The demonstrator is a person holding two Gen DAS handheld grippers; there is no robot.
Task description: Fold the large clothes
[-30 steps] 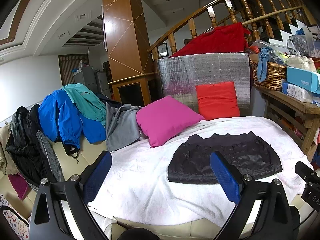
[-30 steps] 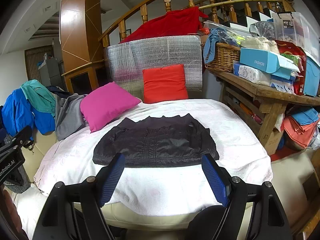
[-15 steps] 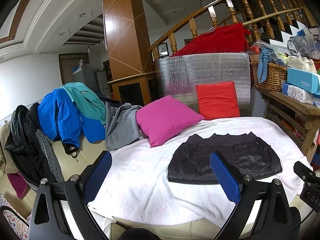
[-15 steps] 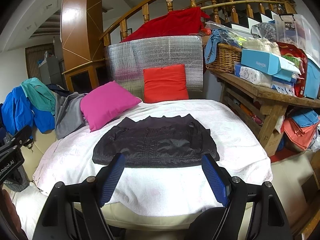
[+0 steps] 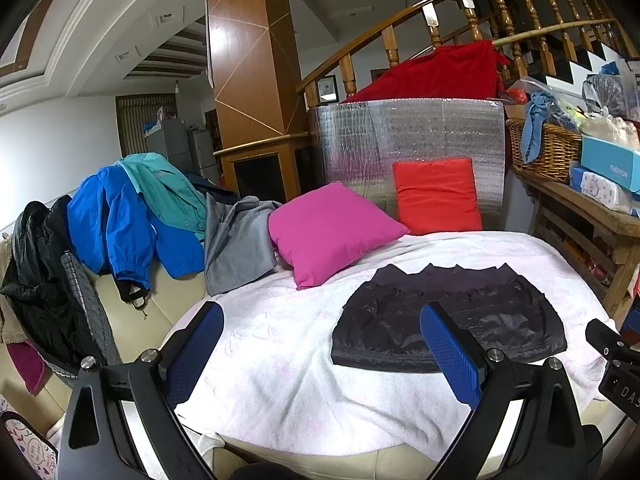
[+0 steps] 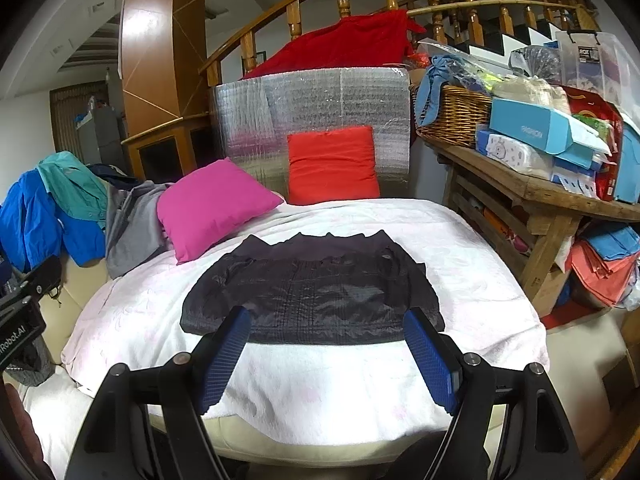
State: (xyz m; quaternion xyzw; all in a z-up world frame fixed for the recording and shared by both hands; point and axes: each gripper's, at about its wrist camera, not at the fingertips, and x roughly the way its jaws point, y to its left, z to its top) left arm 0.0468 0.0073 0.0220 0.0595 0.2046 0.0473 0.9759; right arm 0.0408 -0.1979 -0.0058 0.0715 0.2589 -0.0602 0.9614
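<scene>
Black jacket (image 6: 312, 292) lies flat on the white blanket (image 6: 320, 384), folded into a wide, low shape with its jagged edge on the far side from the tools and its straight hem towards them. Seen from the right gripper (image 6: 326, 350), the jacket sits straight ahead and just beyond the fingertips; the blue pads stand wide apart with nothing between them, the near hem showing past both tips without touching either. Seen from the left gripper (image 5: 320, 354), the same jacket (image 5: 448, 328) lies ahead and off to the right, with the right-hand blue pad overlapping its near edge in view, though I cannot tell whether it touches the cloth; these jaws also stand wide and hold nothing. Bare blanket (image 5: 280, 360) fills the space between and in front of the left tool's fingers. Beyond the jacket, farther from both tools, a pink cushion (image 6: 212, 208) leans to the left and a red cushion (image 6: 332, 164) stands against a silver foil sheet (image 6: 312, 100). Far to the left of both tools, a blue jacket (image 5: 116, 220), a teal garment (image 5: 168, 184) and a grey garment (image 5: 240, 240) hang over the sofa back. To the right of the right tool, a wooden shelf (image 6: 532, 196) carries a wicker basket (image 6: 452, 116) and boxes. Part of the other tool shows at the edge of each view.
</scene>
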